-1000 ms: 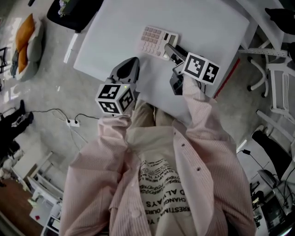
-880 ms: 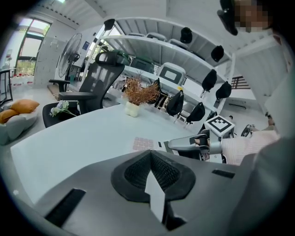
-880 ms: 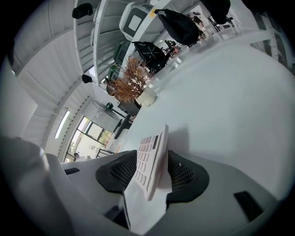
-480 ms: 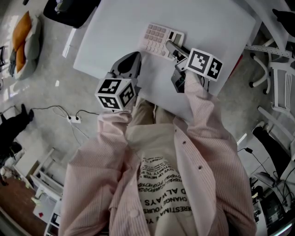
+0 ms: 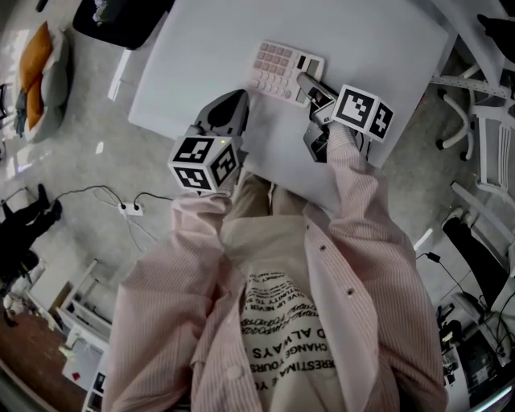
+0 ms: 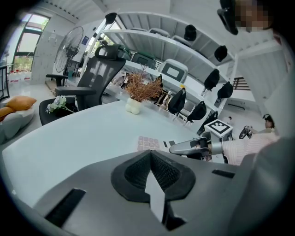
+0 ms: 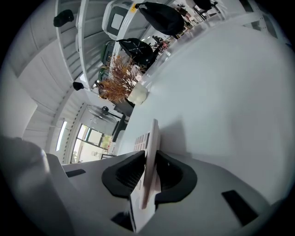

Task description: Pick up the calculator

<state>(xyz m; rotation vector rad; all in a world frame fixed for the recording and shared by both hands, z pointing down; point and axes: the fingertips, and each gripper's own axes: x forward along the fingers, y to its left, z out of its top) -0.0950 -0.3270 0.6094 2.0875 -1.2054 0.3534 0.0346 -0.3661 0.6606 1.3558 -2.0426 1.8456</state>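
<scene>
A pale pink calculator (image 5: pixel 280 67) lies on the white table (image 5: pixel 201 48), towards its far side. My right gripper (image 5: pixel 306 82) has its jaws over the calculator's near right end. In the right gripper view its jaws have just been closing, and both pads press on the calculator (image 7: pixel 150 138) standing edge-on between them. My left gripper (image 5: pixel 234 105) hangs over the table's near edge, left of the calculator, shut and holding nothing. In the left gripper view the calculator (image 6: pixel 148 142) lies ahead, with the right gripper (image 6: pixel 177 148) on it.
A black chair (image 5: pixel 121 20) stands at the table's far left corner, and white chairs (image 5: pixel 491 137) stand to the right. A power strip (image 5: pixel 129 214) with its cable lies on the floor at the left. A dried plant in a white vase (image 6: pixel 134 103) stands further along the table.
The right gripper's jaws have closed onto the calculator's near right end. The left gripper has shifted only slightly. The calculator stays on the table.
</scene>
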